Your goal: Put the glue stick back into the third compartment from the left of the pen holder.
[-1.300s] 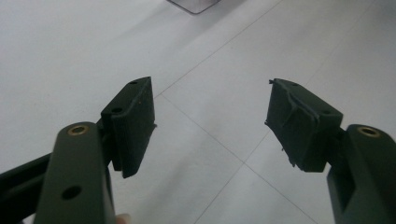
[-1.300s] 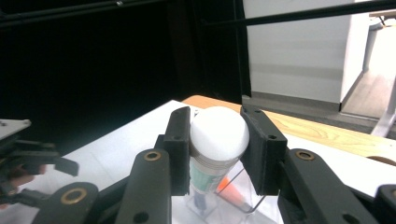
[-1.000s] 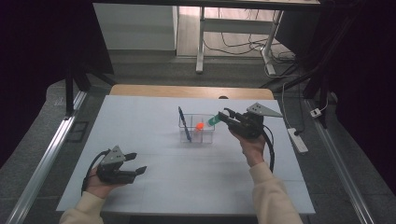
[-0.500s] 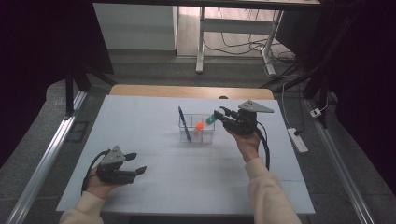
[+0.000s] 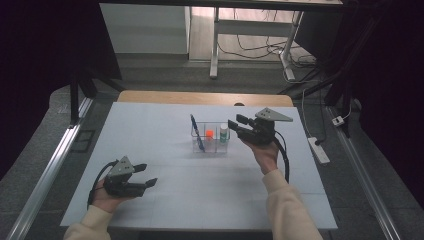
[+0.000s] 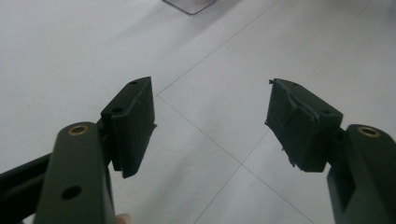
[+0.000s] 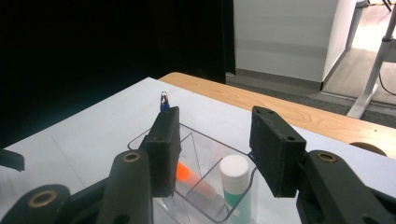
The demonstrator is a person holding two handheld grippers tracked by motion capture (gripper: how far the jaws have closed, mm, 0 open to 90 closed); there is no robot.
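The white-capped green bottle [image 7: 235,184] stands upright in the clear organizer [image 7: 196,154], directly below and just ahead of the right gripper [image 7: 212,149], whose jaws have just been opening, nothing between them. The left gripper [image 5: 142,176] rests well apart, spread wide and empty.

A white mat [image 5: 165,135] covers a wooden table [image 5: 150,96]. A power strip [image 5: 319,150] lies on the floor at right; desk legs [image 5: 215,45] and cables [image 5: 255,47] stand beyond.
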